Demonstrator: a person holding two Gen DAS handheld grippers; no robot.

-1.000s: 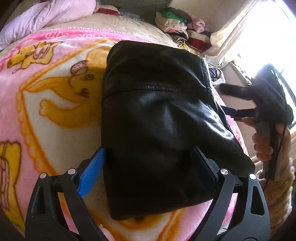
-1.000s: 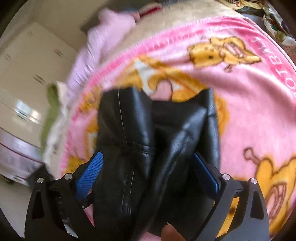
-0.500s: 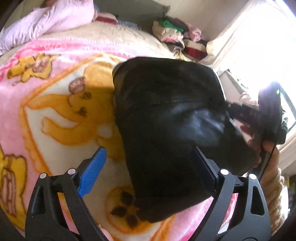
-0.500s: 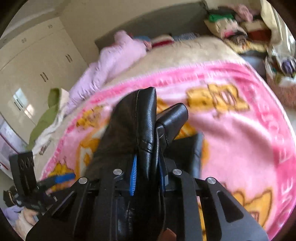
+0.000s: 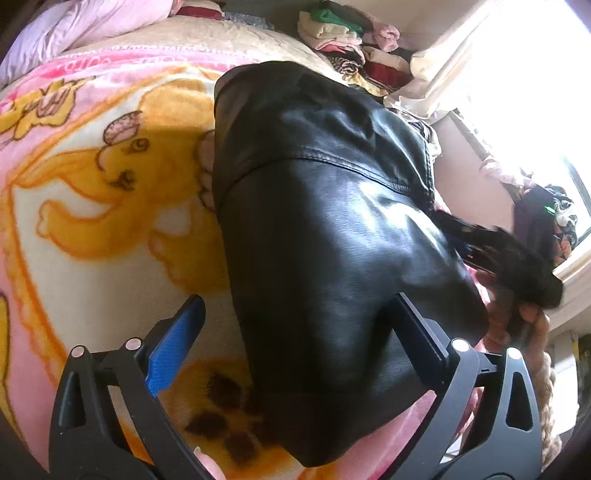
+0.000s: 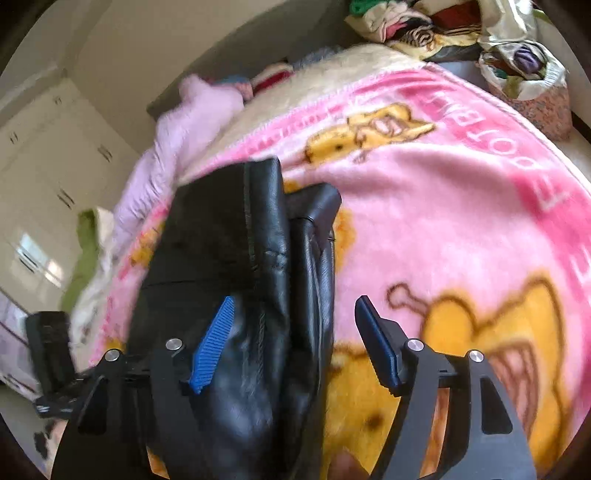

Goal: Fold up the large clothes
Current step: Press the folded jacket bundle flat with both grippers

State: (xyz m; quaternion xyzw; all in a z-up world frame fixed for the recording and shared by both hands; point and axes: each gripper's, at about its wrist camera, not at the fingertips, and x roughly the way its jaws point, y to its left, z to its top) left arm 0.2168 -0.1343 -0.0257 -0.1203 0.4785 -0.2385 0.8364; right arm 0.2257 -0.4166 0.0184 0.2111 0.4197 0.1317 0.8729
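A folded black leather jacket (image 5: 325,236) lies on the pink cartoon blanket (image 5: 92,206). My left gripper (image 5: 295,332) is open, its fingers astride the jacket's near end, above it. In the right wrist view the jacket (image 6: 240,277) lies as a long folded bundle, and my right gripper (image 6: 295,347) is open with the bundle's near end between its fingers. The right gripper also shows in the left wrist view (image 5: 509,254) at the jacket's right edge, blurred.
A stack of folded clothes (image 5: 343,29) sits beyond the bed by a bright window. A lilac quilt (image 6: 184,140) lies at the head of the bed. White wardrobes (image 6: 44,192) stand at the left. A bag of items (image 6: 528,74) is beside the bed.
My right gripper was shut on the jacket's edge half a second ago and has now opened, letting it go. The jacket has settled back on the blanket. My left gripper stayed open.
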